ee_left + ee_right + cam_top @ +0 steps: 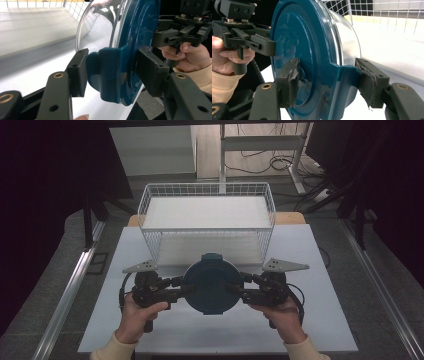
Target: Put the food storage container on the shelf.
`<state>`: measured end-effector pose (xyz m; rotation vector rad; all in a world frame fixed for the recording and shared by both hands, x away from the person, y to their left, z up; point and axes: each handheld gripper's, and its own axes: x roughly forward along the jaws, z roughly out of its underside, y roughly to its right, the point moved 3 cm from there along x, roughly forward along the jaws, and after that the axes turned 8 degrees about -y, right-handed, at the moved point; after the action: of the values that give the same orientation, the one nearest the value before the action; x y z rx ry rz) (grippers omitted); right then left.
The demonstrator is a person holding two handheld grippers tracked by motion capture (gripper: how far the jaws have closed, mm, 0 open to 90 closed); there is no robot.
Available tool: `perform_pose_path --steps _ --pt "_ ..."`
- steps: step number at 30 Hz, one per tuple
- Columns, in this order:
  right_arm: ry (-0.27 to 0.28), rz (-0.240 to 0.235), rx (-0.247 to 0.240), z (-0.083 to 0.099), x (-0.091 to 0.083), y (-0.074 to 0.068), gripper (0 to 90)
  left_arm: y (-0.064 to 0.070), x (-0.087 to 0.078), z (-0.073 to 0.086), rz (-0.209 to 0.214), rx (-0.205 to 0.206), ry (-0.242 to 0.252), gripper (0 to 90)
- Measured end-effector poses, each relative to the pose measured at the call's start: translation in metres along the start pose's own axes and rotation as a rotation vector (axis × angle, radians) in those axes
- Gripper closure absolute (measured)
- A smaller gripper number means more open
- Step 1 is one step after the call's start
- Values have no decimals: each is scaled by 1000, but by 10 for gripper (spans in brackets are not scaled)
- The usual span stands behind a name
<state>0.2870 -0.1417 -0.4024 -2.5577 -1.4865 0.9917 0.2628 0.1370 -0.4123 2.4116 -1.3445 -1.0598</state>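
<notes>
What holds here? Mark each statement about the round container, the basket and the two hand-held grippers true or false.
1. Both hand-held grippers, left and right, clamp the round teal-lidded clear container. True.
2. The container sits inside the white wire basket. False: it is in front of the basket, outside it.
3. The basket holds several items. False: nothing is seen in it.
4. The right hand-held gripper's pads look worn. True.

Left gripper (187,288), right gripper (234,290) — matte black two-jaw units with brass-ringed pivot holes, rectangular pads (290,81), the right gripper's frayed; a perforated grey three-cornered plate (283,265) tops each. Black cables. Cream knit sleeves (307,351).
</notes>
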Motion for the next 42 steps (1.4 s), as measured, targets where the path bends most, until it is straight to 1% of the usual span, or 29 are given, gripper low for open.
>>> perform_pose_path --steps 8,19,21,22,23,25,26,27,33,34,35,38,39,40,42 --pt "11 0 -4 -11 -3 1 385 2 -5 -15 -9 16 6 446" --pt "19 14 -16 -32 -9 5 385 -1 -8 -39 1 27 15 446" --pt "24 17 -20 -41 -10 6 385 -2 -9 -44 3 30 17 446" --pt "24 17 -20 -41 -10 6 385 -2 -10 -46 5 30 19 446" --pt "23 20 -25 -46 -11 6 386 -2 -12 -52 6 35 21 446" --pt "27 21 -27 -49 -12 6 385 -2 -13 -55 7 38 24 446" --pt "29 25 -32 -56 -14 6 386 -2 -14 -58 7 41 26 446" --pt "29 25 -32 -56 -14 6 386 -2 -15 -61 8 40 27 446" --pt "39 31 -47 -76 -20 4 386 2 -23 -79 5 56 39 446" --pt "43 31 -50 -81 -22 5 387 2 -24 -82 4 55 39 446" --pt "43 31 -50 -81 -22 5 387 2 -25 -85 3 58 39 446" --pt "47 29 -46 -89 -23 7 387 2 -27 -95 -4 64 40 446" --pt "47 30 -46 -93 -24 8 387 2 -27 -97 -4 65 40 446" --pt "53 30 -49 -98 -24 9 387 1 -29 -103 -6 70 41 446" --pt "52 31 -47 -100 -25 9 387 1 -29 -106 -5 73 40 446"
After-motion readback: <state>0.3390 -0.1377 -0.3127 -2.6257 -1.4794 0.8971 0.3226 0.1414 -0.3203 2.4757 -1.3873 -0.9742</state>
